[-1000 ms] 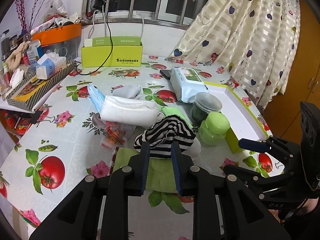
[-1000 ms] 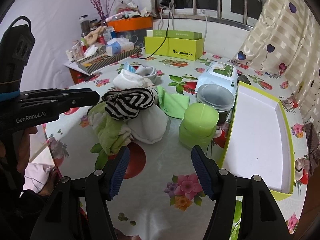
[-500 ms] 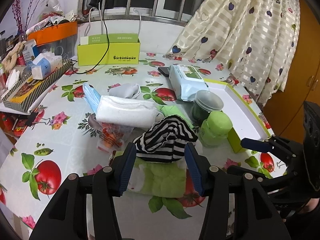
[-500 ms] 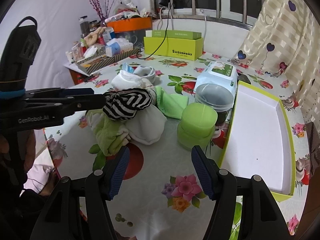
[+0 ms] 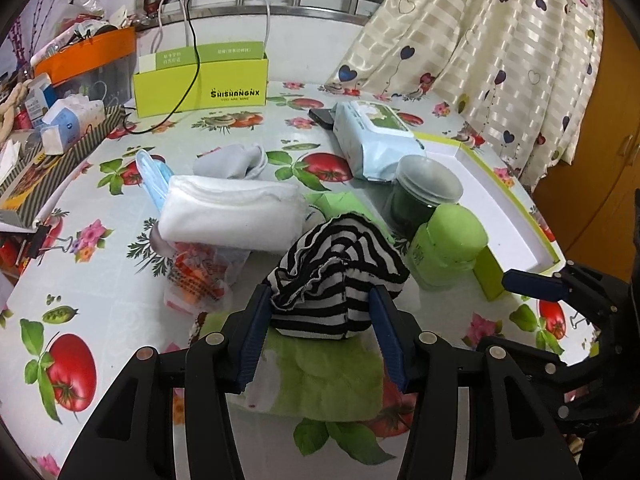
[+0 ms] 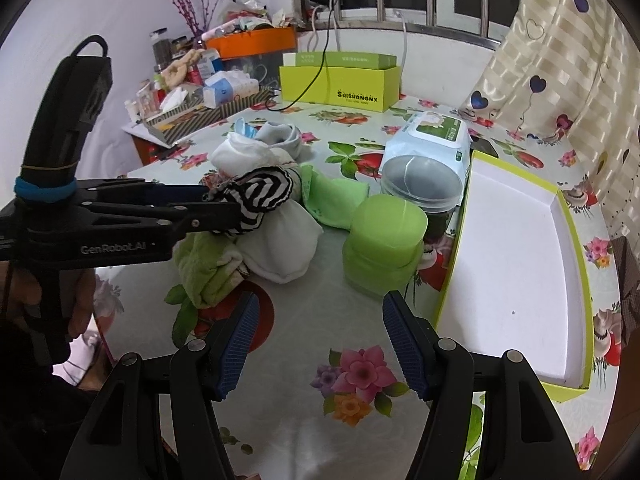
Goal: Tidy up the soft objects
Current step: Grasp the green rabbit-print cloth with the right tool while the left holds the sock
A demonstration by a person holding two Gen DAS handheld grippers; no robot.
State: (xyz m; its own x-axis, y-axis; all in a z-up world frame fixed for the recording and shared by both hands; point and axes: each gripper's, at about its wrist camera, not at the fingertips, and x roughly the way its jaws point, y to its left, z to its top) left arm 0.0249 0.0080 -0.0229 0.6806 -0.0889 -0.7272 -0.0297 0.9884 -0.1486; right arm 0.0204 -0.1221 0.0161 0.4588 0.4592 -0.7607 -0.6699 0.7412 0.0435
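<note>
The surface (image 5: 120, 280) wears a glossy cloth printed with tomatoes and flowers; barred windows and a heart-patterned curtain (image 5: 500, 52) stand behind it, a lime box (image 5: 200, 88) by the wall. A clutter of soft things sits mid-surface: a striped cloth (image 5: 340, 276) atop a green towel (image 5: 316, 376), a white rolled towel (image 5: 232, 216) behind, a grey sock (image 5: 228, 164) further back. A green jar (image 5: 448, 248) and a wet-wipes pack (image 5: 372, 136) lie to the right, beside an open white-lined tray (image 6: 516, 272)

The left tool (image 5: 320, 328) has its fingers apart, flanking the striped cloth without pressing it. A second ago they were pinched narrow over the green towel; they have since spread wide and the tool sits closer to the striped cloth. The right tool (image 6: 320, 344) hangs spread over bare surface, unchanged
</note>
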